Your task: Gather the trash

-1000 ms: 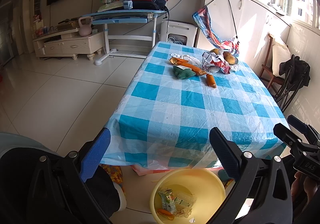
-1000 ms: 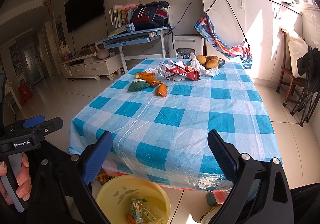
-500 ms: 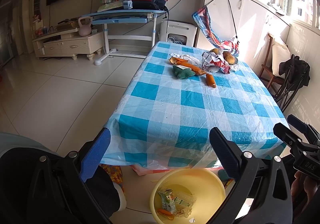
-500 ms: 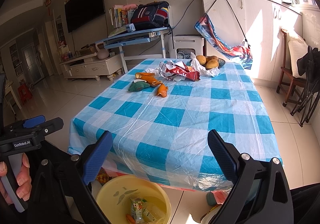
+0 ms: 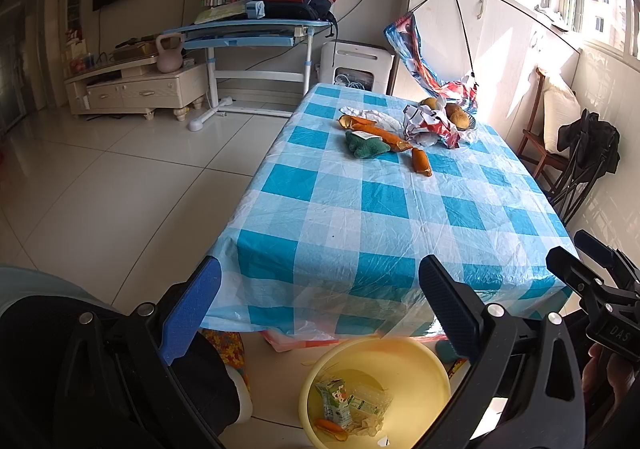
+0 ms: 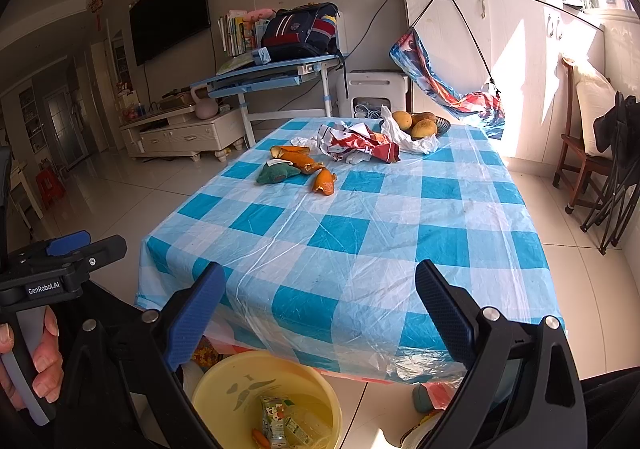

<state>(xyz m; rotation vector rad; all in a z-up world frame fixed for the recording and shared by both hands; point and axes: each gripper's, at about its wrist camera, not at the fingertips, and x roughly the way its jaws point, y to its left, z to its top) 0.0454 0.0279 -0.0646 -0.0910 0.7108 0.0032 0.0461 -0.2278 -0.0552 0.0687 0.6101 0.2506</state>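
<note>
Trash lies at the far end of the blue checked table (image 5: 380,217): orange peels (image 5: 421,162) (image 6: 324,183), a crumpled green wrapper (image 5: 366,145) (image 6: 276,173), and a red and white crumpled wrapper (image 5: 430,125) (image 6: 360,145). A yellow bin (image 5: 376,393) (image 6: 268,397) stands on the floor below the near table edge, holding a drink carton and scraps. My left gripper (image 5: 320,305) and my right gripper (image 6: 320,309) both hang open and empty above the bin, well short of the trash.
A bowl of fruit (image 6: 420,125) on a white bag sits at the table's far right. A wooden chair (image 6: 580,153) and a dark folded frame stand to the right. A blue desk (image 5: 248,33) with a backpack stands beyond, over white tile floor.
</note>
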